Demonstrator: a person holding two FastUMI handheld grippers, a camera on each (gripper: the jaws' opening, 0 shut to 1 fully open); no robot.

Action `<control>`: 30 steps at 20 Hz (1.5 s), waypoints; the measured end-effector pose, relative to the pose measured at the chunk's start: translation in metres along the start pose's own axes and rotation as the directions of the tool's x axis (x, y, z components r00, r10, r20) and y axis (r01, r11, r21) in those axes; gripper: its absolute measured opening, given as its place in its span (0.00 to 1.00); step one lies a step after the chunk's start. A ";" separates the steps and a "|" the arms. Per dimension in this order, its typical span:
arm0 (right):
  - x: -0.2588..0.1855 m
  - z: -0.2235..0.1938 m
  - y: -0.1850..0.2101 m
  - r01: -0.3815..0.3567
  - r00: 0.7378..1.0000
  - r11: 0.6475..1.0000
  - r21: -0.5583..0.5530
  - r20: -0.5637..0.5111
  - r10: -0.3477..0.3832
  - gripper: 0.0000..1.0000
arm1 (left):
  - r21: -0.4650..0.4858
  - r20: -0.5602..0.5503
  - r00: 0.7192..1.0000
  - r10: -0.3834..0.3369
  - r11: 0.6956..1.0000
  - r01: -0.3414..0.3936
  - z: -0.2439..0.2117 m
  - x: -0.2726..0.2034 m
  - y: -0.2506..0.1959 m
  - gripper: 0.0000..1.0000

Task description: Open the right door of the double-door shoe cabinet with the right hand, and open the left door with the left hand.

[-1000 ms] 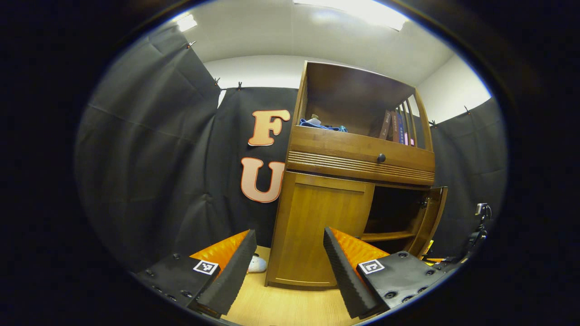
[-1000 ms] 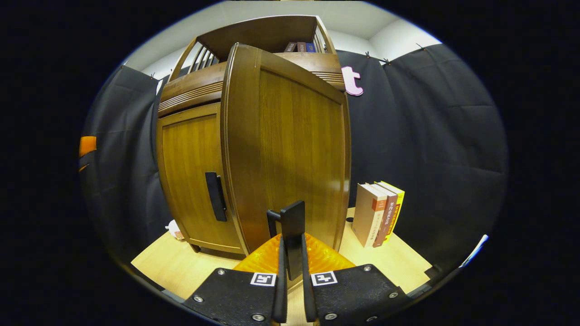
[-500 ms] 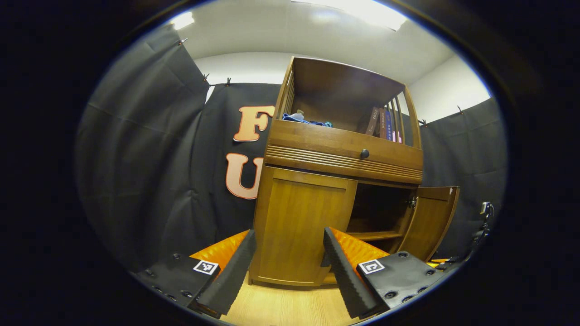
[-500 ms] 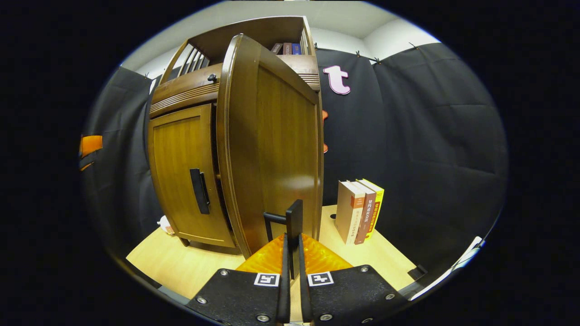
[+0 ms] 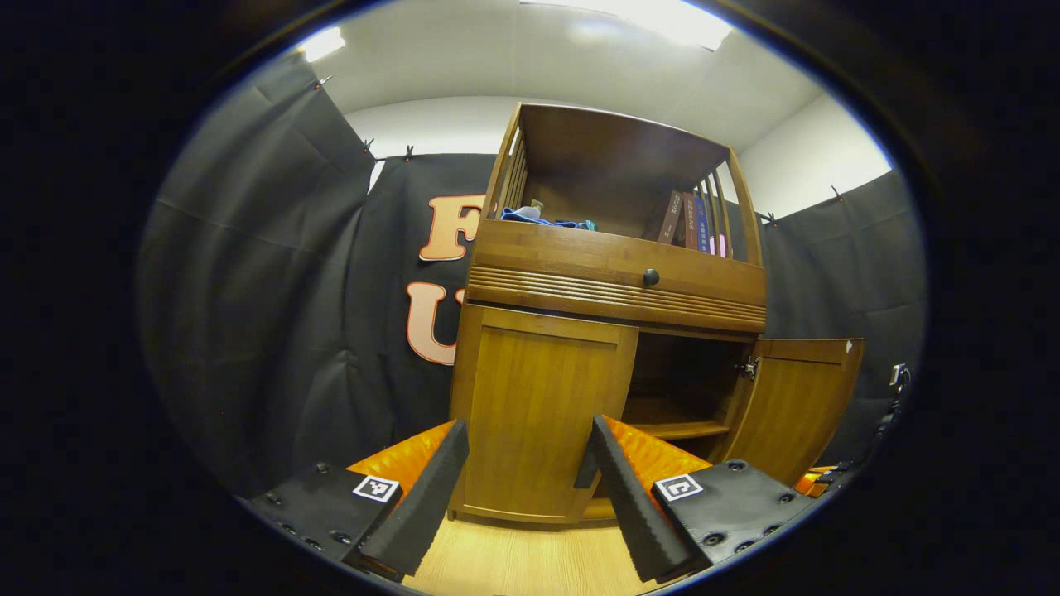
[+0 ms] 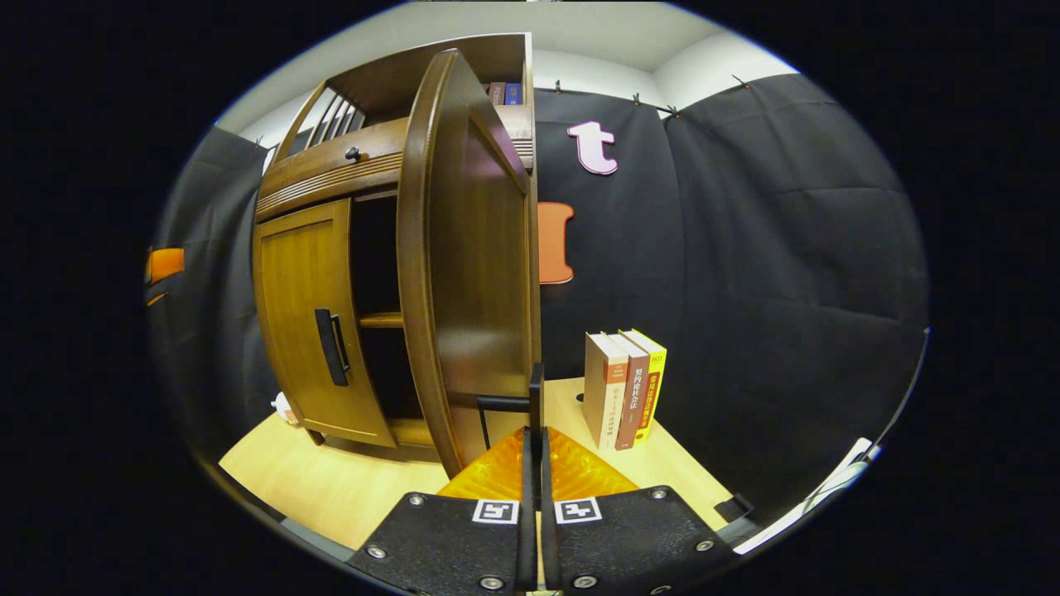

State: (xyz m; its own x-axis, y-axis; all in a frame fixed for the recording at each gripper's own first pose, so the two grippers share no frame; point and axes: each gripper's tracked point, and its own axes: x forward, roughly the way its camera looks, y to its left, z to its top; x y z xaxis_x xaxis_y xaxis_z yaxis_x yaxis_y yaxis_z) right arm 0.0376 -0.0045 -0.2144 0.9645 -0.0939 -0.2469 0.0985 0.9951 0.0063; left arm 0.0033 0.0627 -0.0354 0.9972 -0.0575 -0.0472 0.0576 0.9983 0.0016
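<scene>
wooden double-door shoe cabinet (image 5: 613,281) standing on the pale wood-grain tabletop (image 6: 331,488), warm brown with a ribbed strip under the upper drawer and a small dark round knob (image 5: 651,277). right door (image 6: 464,273) swung out nearly edge-on in the right gripper view, wider than half a second ago, baring a dark interior with a shelf (image 5: 675,429). right gripper (image 6: 534,430) clenched on the door's slim dark bar handle (image 6: 530,403), both fingers pressed flat against it. left door (image 5: 538,414) flat, panelled, closed, its black handle (image 6: 331,348) untouched. left gripper (image 5: 526,488) released, ridged fingers spread wide in front of the left door, nearer to it than a second ago. three upright books (image 6: 625,385) beside the cabinet, spine print too small to read. more books (image 5: 691,223) and a blue cloth (image 5: 538,219) in the railed open top.
</scene>
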 end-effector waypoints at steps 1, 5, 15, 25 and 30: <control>0.001 -0.001 -0.006 -0.004 1.000 1.000 -0.003 0.001 0.004 0.07 | 0.001 -0.002 1.000 -0.001 1.000 0.001 -0.002 0.000 -0.004 0.99; 0.004 0.000 -0.033 -0.012 1.000 1.000 0.007 -0.003 0.012 0.07 | 0.010 -0.020 1.000 0.000 1.000 0.000 -0.009 -0.001 -0.015 0.99; 0.004 -0.002 -0.065 -0.075 0.997 0.996 0.042 -0.001 0.075 0.03 | 0.028 -0.071 0.997 0.015 1.000 -0.013 -0.042 0.021 -0.035 0.94; -0.025 -0.009 -0.100 -0.002 1.000 1.000 0.022 0.010 0.002 0.21 | 0.062 -0.112 0.994 -0.007 0.998 0.014 -0.096 0.078 -0.060 0.94; -0.035 -0.002 -0.114 0.043 0.999 0.998 0.049 0.022 -0.044 0.59 | 0.094 -0.141 0.989 -0.047 0.994 0.061 -0.128 0.114 -0.079 0.94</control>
State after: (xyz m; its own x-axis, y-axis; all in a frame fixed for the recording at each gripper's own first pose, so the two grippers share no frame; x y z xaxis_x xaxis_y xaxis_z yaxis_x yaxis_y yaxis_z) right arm -0.0083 -0.1144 -0.2086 0.9643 -0.1381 -0.2258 0.1517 0.9875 0.0436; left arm 0.1065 -0.0217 -0.1684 0.9768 -0.1034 -0.1875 0.1223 0.9881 0.0927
